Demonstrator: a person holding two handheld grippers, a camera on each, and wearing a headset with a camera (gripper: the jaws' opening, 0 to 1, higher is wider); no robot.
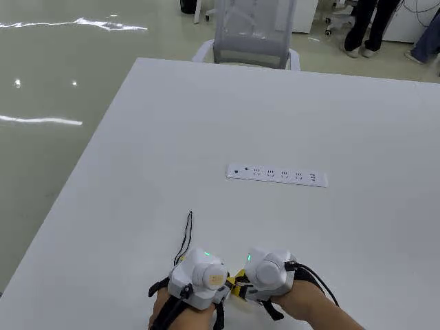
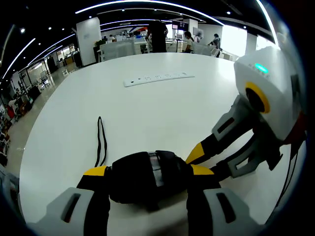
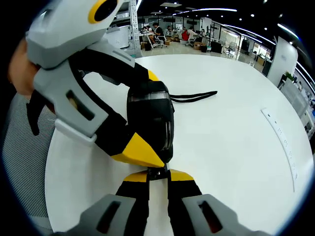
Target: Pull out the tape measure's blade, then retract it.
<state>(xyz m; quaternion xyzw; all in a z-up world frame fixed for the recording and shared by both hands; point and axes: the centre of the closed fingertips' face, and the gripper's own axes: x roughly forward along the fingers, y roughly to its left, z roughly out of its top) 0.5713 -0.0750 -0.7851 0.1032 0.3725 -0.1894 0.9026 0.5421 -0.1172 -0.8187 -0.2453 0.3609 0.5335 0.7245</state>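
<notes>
In the head view, the left gripper [image 1: 218, 282] and right gripper [image 1: 245, 287] meet nose to nose at the near edge of the bench [image 1: 275, 110]. A power strip [image 1: 277, 174] lies well beyond them.

In the left gripper view, my jaws clamp the black tape measure [image 2: 147, 179] low over the bench, and its strap [image 2: 101, 142] trails toward the far side.

In the right gripper view, my jaws pinch the blade tip [image 3: 157, 172] at the case mouth. I judge the pull should run straight and slow, with the left grip firm, so the blade doesn't kink.
</notes>
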